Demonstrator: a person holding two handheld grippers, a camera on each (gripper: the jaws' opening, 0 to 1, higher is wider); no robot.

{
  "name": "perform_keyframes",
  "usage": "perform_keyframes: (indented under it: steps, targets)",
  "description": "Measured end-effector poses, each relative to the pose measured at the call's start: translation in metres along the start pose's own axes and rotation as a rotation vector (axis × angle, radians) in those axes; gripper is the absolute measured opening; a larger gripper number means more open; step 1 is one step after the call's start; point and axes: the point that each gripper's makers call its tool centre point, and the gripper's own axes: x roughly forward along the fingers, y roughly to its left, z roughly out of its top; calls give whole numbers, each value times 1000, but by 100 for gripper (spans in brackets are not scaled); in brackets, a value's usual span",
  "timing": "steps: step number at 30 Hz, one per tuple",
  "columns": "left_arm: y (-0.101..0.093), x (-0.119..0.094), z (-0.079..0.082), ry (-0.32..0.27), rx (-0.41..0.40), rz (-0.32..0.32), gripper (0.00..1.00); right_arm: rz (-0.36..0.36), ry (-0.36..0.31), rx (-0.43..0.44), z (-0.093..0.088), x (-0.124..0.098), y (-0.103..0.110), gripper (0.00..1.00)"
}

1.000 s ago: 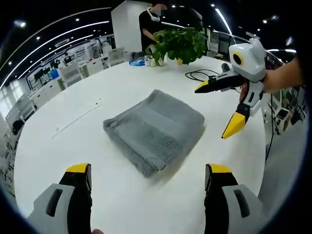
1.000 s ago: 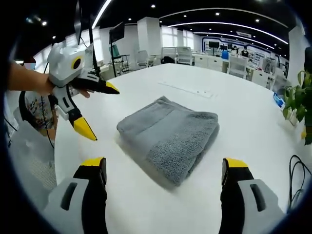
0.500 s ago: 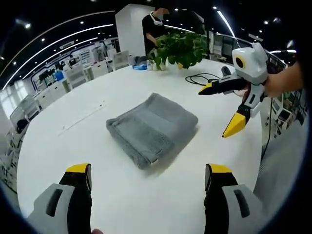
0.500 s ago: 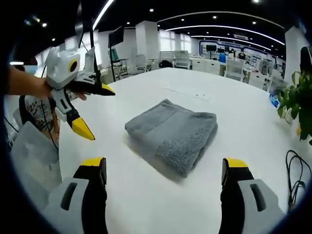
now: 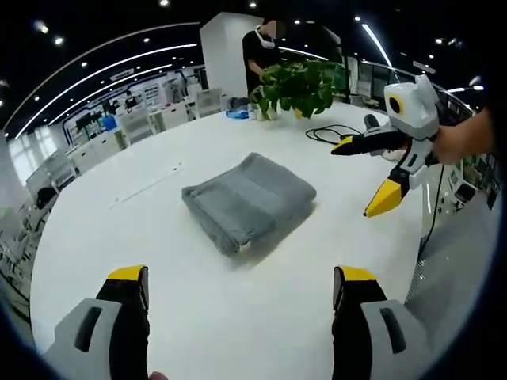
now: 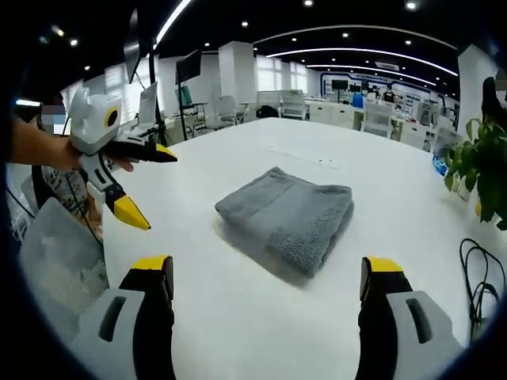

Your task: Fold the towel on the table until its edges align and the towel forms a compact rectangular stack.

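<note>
On table (image 5: pixel 119 237), towel (image 5: pixel 248 198) seemingly edge-aligned.

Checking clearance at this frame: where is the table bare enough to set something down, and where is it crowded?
The table is bare between the folded towel and the near edge, and across the wide stretch on the towel's side away from the right gripper. The far rim is crowded: the potted plant, small items beside it, and a black cable.

Folded grey towel (image 6: pixel 289 219) lies on the white table (image 6: pixel 238 317); left gripper (image 6: pixel 146 182) hovers beside it, jaws apart.
</note>
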Motion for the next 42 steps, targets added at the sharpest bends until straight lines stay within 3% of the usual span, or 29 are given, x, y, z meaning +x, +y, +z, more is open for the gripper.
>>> perform_keyframes:
  steps: [20,24,34,42]
  targets:
    - [-14,-23,-10,-66,-25,22,99,-48,-34,42,-11,-30,16,99]
    - [-18,-31,-13,-75,-23,6,99,-53,-64,57,-8,-34,23,99]
    - [-22,-52,-23,-102,-44,16,99,-72,-35,34,-18,-41,41,99]
    - [-21,-55,-33,-104,-51,38,99,-127,-23,-1,-22,-54,48,99]
